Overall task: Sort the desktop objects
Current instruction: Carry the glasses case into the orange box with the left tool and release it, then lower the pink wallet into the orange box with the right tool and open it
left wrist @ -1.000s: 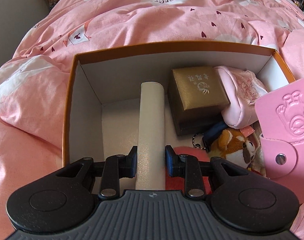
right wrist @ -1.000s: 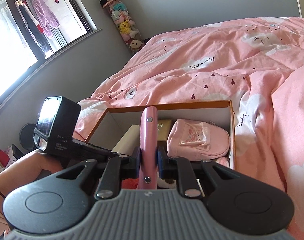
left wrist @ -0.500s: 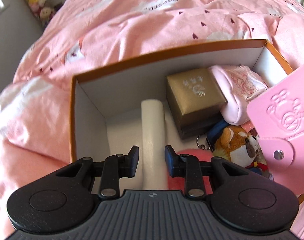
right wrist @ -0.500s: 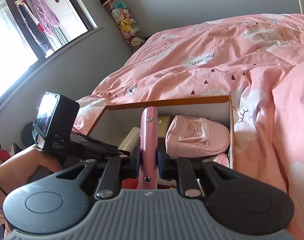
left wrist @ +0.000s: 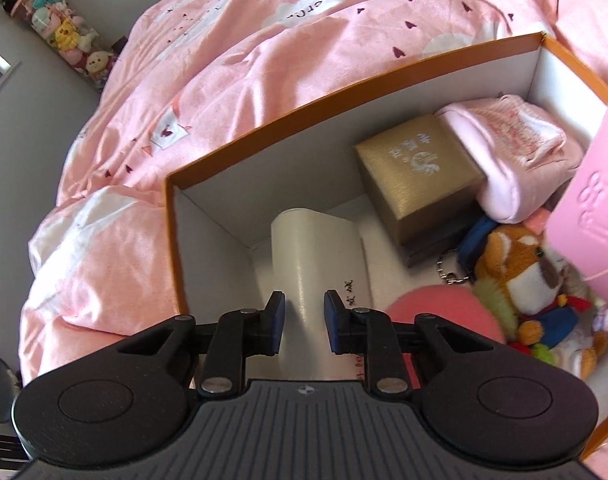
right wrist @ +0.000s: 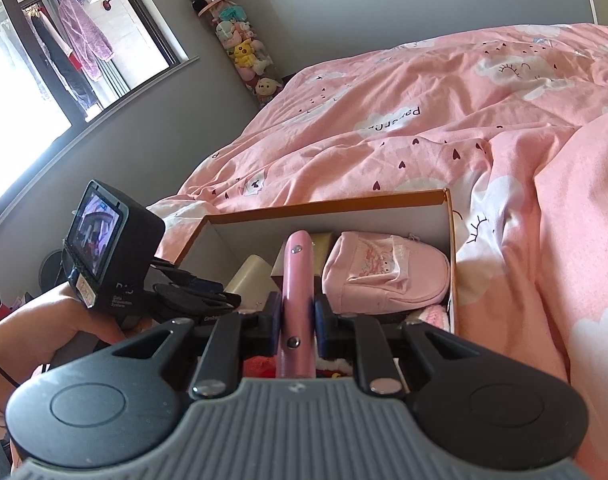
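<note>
An orange-rimmed cardboard box [left wrist: 232,144] with white walls sits on the pink bed. Inside lie a cream flat case [left wrist: 319,252], a gold gift box [left wrist: 415,168], a pink pouch [left wrist: 515,144], a plush dog [left wrist: 523,276] and a red round item [left wrist: 443,308]. My left gripper [left wrist: 303,322] is open and empty above the near end of the cream case. My right gripper [right wrist: 298,322] is shut on a pink card wallet [right wrist: 298,280], held edge-on over the box [right wrist: 449,240]. The wallet also shows at the right edge of the left wrist view [left wrist: 587,216].
The pink duvet [right wrist: 443,120] surrounds the box on all sides. A column of plush toys [right wrist: 244,52] stands in the room's corner by a window [right wrist: 44,60]. The left hand-held unit with its screen [right wrist: 104,248] is left of the box.
My left gripper opened and let go of the cream case, which now lies flat in the box, then drew back and turned left. My right gripper kept holding the wallet.
</note>
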